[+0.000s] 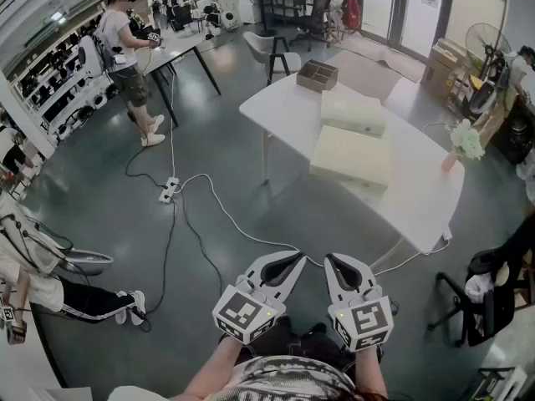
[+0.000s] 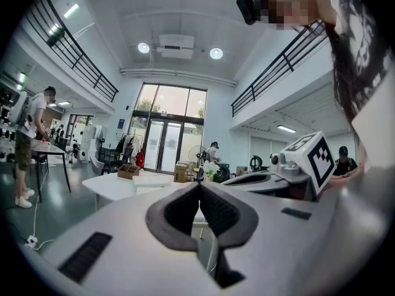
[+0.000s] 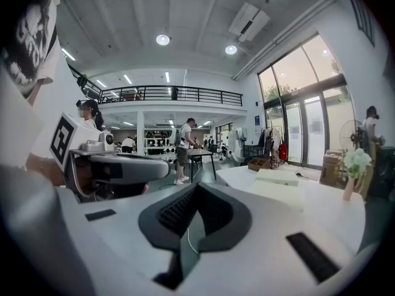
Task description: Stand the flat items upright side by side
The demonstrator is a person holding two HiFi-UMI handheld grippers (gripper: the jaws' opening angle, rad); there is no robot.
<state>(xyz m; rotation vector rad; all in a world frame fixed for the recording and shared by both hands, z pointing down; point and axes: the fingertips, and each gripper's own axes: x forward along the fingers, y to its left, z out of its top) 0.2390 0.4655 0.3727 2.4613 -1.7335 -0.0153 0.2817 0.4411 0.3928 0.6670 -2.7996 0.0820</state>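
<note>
Two flat cream boxes lie on the white table (image 1: 418, 199), one nearer (image 1: 351, 157) and one farther (image 1: 354, 112). A brown wooden organizer (image 1: 318, 74) stands at the table's far end. My left gripper (image 1: 299, 259) and right gripper (image 1: 329, 261) hang side by side over the floor, well short of the table, both shut and empty. In the left gripper view the closed tips (image 2: 199, 186) point toward the far table and boxes (image 2: 151, 180). The right gripper view shows its closed tips (image 3: 196, 187) left of the boxes (image 3: 276, 185).
A vase with white flowers (image 1: 464, 143) stands at the table's right edge. A white cable and power strip (image 1: 170, 190) lie on the floor. A person (image 1: 125, 48) stands at a dark table far left, another sits at left (image 1: 50, 286). A black chair (image 1: 493, 295) is at right.
</note>
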